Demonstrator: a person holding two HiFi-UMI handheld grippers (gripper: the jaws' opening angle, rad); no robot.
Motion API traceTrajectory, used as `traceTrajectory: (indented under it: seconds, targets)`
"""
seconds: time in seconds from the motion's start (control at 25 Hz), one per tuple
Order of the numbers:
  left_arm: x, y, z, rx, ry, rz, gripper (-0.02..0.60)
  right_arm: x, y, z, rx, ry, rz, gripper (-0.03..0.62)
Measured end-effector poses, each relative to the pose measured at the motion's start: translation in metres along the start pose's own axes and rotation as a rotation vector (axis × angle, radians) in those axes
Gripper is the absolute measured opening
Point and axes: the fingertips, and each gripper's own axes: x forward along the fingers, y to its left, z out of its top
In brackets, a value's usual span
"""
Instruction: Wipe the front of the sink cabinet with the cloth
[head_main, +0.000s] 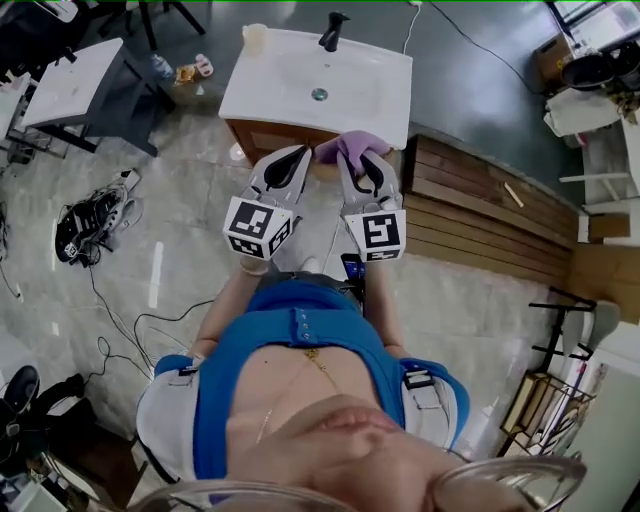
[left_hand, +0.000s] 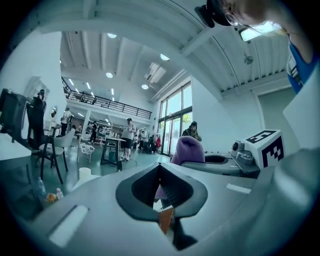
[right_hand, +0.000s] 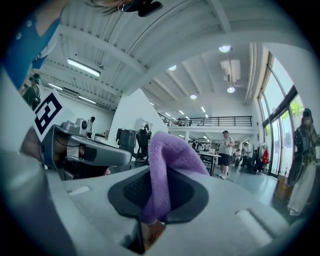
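Grey floor (head_main: 180, 230), sink cabinet (head_main: 372, 100); right claw (right_hand: 156, 186) pinching purple cloth (right_hand: 171, 149); left claw (left_hand: 160, 169) closed, nothing btwn.

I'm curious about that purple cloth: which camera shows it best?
The right gripper view: the purple cloth fills the centre, pinched between the jaws. The head view shows a small bunch; the left gripper view, a lump.

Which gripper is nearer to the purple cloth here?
Right. The right gripper is clamped on the cloth; the left gripper sits just beside it, jaws together, not holding it.
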Motion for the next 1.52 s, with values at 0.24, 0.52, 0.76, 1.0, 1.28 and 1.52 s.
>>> traceTrajectory:
  seconds: [0.24,0.52,0.76,1.0,1.28,1.52]
  targets:
    - [-0.035,0.018,0.023,0.023,-0.059,-0.021,0.000,0.001,0.037,0.023,-0.003,-0.020,0.018,0.058]
    - [-0.079,0.040,0.020,0.015,-0.039,-0.100,0.000,0.005,0.083,0.037,0.010,-0.016,-0.020,0.058]
    - [-0.114,0.059,0.010,0.021,-0.030,-0.181,-0.002,0.001,0.118,0.040,0.029,-0.024,-0.112,0.058]
    - [-0.137,0.066,-0.006,0.017,0.008,-0.243,-0.002,-0.012,0.146,0.032,0.039,0.013,-0.186,0.058]
    - [-0.135,0.039,-0.003,0.032,0.008,-0.278,-0.001,-0.033,0.141,0.030,0.067,0.007,-0.211,0.058]
    - [-0.128,-0.006,-0.003,0.050,0.025,-0.270,0.000,-0.060,0.128,0.028,0.062,0.024,-0.193,0.058]
